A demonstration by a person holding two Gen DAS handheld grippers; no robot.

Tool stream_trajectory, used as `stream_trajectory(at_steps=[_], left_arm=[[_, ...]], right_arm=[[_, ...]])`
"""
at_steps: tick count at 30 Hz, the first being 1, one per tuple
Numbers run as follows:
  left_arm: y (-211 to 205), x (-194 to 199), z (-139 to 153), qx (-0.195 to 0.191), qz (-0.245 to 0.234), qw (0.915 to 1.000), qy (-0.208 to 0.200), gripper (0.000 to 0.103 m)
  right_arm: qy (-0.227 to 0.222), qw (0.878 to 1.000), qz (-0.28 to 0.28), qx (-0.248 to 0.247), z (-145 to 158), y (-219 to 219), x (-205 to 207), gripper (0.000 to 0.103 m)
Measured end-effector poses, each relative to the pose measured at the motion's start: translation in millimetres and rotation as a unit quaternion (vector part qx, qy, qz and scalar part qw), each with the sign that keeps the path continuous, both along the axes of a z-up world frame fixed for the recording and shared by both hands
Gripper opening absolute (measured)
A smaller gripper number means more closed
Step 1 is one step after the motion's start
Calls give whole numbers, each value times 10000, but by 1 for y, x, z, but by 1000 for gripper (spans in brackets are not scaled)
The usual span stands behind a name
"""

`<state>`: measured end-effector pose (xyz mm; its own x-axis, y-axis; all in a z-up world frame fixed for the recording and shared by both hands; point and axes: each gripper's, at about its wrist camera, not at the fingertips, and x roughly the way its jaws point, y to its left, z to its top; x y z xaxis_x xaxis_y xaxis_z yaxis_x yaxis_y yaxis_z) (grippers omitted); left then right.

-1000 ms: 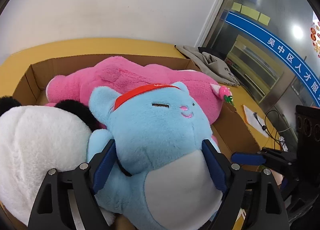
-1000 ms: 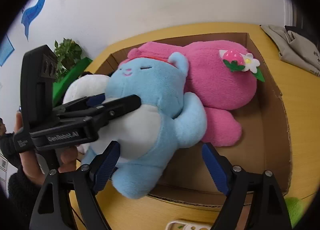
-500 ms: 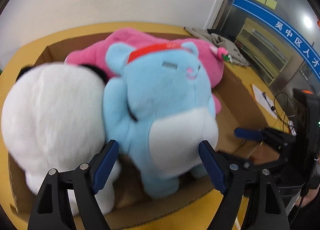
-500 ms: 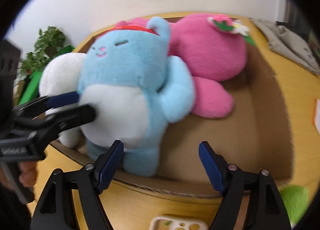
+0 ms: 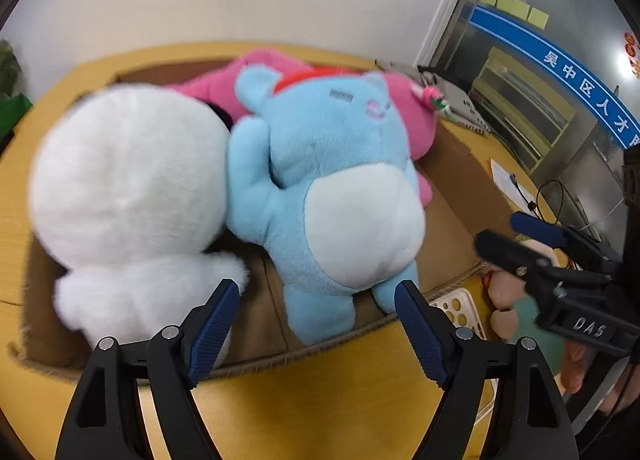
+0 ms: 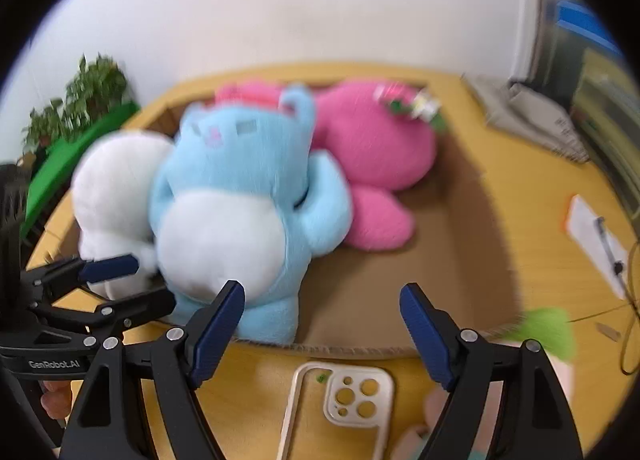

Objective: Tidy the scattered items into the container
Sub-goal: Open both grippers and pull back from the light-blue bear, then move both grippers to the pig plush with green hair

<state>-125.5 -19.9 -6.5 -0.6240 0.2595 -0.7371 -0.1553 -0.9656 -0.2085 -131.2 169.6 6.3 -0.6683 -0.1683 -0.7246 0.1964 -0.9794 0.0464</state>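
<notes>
Blue plush cat (image 5: 332, 196) sits in the cardboard box (image 5: 452, 164) between the white plush (image 5: 128, 180) and pink plush (image 6: 376, 144). Left gripper (image 5: 316, 320) and right gripper (image 6: 322, 320) both hang spread wide with nothing in them, just outside the box's near wall.

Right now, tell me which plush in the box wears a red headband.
The blue plush, in the middle. The white plush beside it and the pink plush behind have no headband; the pink one carries a strawberry flower instead.

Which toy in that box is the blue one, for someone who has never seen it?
Find the cardboard box on the yellow table. The blue plush sits in the middle, between a white plush and a pink plush. Only it has a white belly and red headband.
</notes>
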Motion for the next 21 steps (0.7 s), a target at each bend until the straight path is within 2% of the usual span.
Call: stream_trajectory(at_steps=[1,2,4,6,9,12,21], left_arm=[[-1,9,13,-66,126,9997,203,99],[-2,20,27,-116,291,9986,432,103],[-2,41,51,-160,587,9949,800,103],[1,52,65,-219,731,9926,943,103],[2,70,76,-473,925,9891,1047,103],[9,79,80,-573,989,9879,1052,103],[23,92,81,-565,996,9885,983,103]], right_arm=[[161,9998,-78,33,10,3,9,81],[297,9994,-135,63,19,5,17,83],[559,9982,-174,159,35,7,36,83],[720,9969,-185,250,45,7,47,84],[868,9954,-227,327,57,6,61,84],[918,9950,-228,317,61,7,68,84],[932,9948,-200,363,63,6,79,84]])
